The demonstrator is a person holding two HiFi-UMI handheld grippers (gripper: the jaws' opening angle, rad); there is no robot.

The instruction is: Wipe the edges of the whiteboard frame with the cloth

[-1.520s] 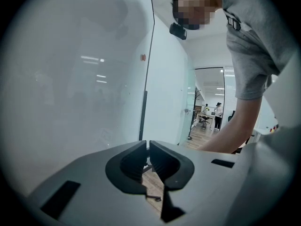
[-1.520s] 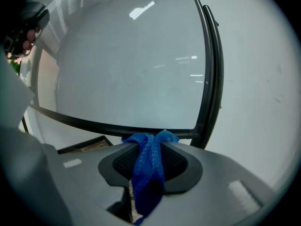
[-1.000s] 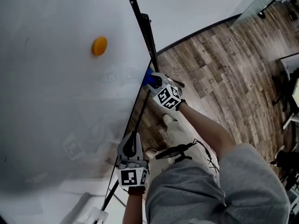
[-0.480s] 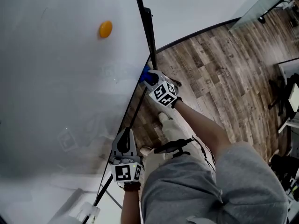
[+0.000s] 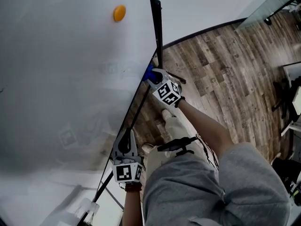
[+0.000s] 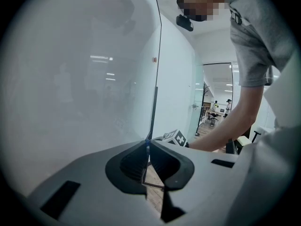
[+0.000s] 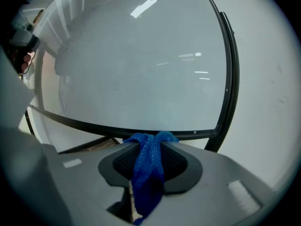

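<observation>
Cloth [image 7: 146,169] blue, knitted, bunched, clamped in right gripper [image 7: 149,141].

Head view looks steeply down the whiteboard [image 5: 61,69]; both gripper views face its frame [image 7: 197,133] from close.

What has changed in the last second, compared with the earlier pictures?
Hardly anything moved. The right claw, shut on the blue cloth, stays against the whiteboard frame near its corner; any slide is too slight to separate from the head camera's own shift. The left claw stays clamped on the same frame edge. The orange magnet only seems displaced.
</observation>
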